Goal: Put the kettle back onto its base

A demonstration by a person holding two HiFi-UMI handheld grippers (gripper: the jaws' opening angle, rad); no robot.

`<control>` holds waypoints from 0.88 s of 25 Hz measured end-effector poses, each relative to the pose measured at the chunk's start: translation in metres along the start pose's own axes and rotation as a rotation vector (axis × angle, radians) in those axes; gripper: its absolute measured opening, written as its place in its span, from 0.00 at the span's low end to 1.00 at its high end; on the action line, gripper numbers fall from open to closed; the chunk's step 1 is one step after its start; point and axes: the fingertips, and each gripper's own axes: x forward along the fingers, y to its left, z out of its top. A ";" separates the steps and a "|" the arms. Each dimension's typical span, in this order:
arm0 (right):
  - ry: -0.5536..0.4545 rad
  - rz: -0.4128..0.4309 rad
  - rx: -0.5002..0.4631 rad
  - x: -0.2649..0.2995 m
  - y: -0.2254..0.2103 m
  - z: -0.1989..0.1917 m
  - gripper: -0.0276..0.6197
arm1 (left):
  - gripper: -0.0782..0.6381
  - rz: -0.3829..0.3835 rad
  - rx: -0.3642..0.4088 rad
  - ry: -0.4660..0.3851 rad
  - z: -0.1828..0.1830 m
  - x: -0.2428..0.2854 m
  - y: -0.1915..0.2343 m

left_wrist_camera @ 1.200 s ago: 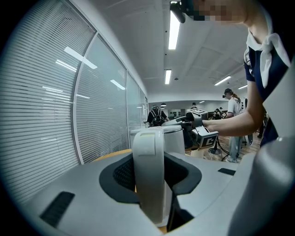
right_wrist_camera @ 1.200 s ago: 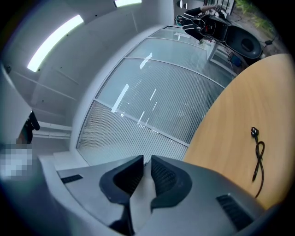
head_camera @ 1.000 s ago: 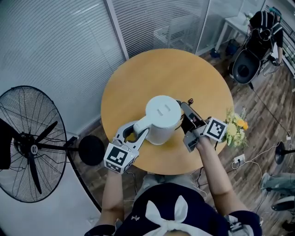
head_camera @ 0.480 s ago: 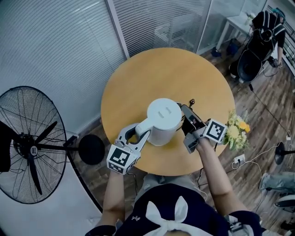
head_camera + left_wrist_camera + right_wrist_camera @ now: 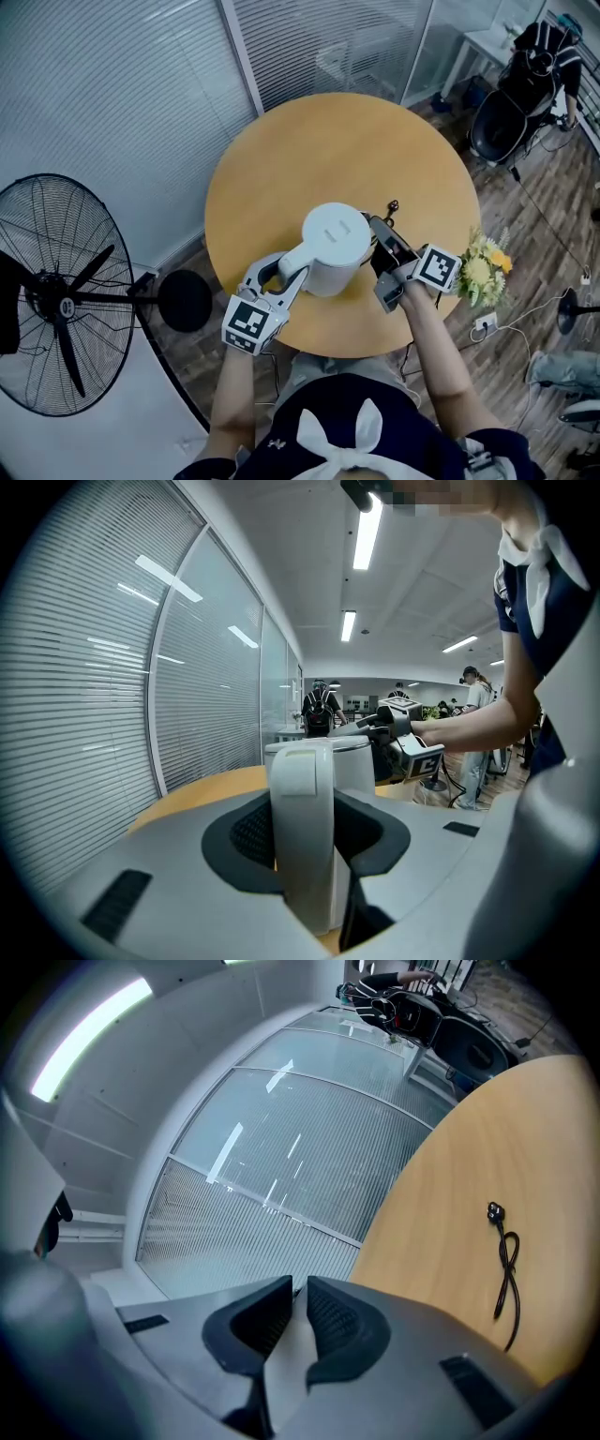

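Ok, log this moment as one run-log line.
left gripper: shut on handle of kettle | right gripper: shut, beside kettle | base: not seen | cord: lying on table

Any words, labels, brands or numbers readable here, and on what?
No words or numbers can be read in any view.
Square markers on the left cube and right cube: black-and-white patterns, not text.
The shirt logo: a small white emblem, no letters legible.
The kettle: plain white, no print showing.
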 end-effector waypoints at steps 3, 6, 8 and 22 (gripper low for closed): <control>0.003 -0.009 -0.002 0.000 -0.005 0.000 0.11 | 0.32 -0.001 -0.007 0.004 -0.003 0.004 -0.001; 0.003 -0.019 0.006 0.000 -0.011 -0.001 0.11 | 0.32 -0.002 -0.018 0.008 -0.007 0.007 -0.002; 0.007 -0.026 0.001 0.001 -0.014 -0.002 0.11 | 0.32 -0.004 -0.024 0.011 -0.010 0.008 -0.001; 0.028 -0.063 0.000 0.003 -0.035 -0.006 0.11 | 0.32 -0.019 -0.036 0.042 -0.025 0.020 0.000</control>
